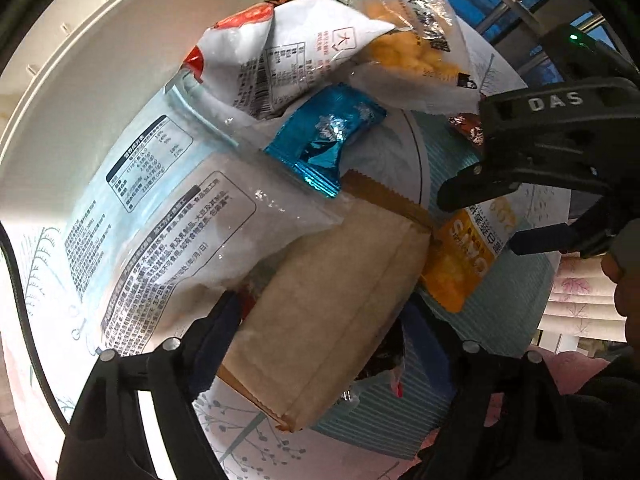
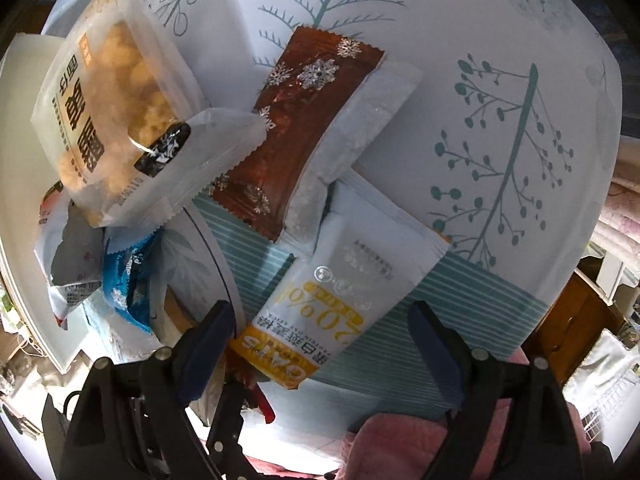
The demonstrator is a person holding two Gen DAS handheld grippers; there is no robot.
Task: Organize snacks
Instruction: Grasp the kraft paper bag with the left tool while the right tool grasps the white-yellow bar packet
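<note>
- I'm at the picking stage of sorting these snacks: both tools point steeply down over the heap on the leaf-print tablecloth (image 2: 500, 92), and nothing is gripped yet.
- My left gripper (image 1: 320, 344) stands wide apart, straddling the tan paper packet (image 1: 320, 312). One finger (image 1: 216, 332) sits at the packet's left side, the other is on its right; I can't tell whether either pad touches it, but they aren't pressing.
- Ahead of that tool's tips lie the big clear bag with the printed label (image 1: 168, 216), the blue foil bar (image 1: 324, 144) and, further out, the white-and-red pouch (image 1: 272, 60).
- My right gripper (image 2: 320, 336) is also spread wide, with the near end of the oat bar (image 2: 328, 312) lying between its fingers, untouched as far as I can see.
- Beyond its tips sits the brown snowflake bar (image 2: 304, 128); off to the left-front is the puffed-snack bag (image 2: 108, 108).
- The striped teal mat (image 2: 400, 344) lies under the oat bar.
- Next, I judge, each tool should drop slightly and close, the left on the tan packet and the right on the oat bar, taking care not to catch neighbouring wrappers.
</note>
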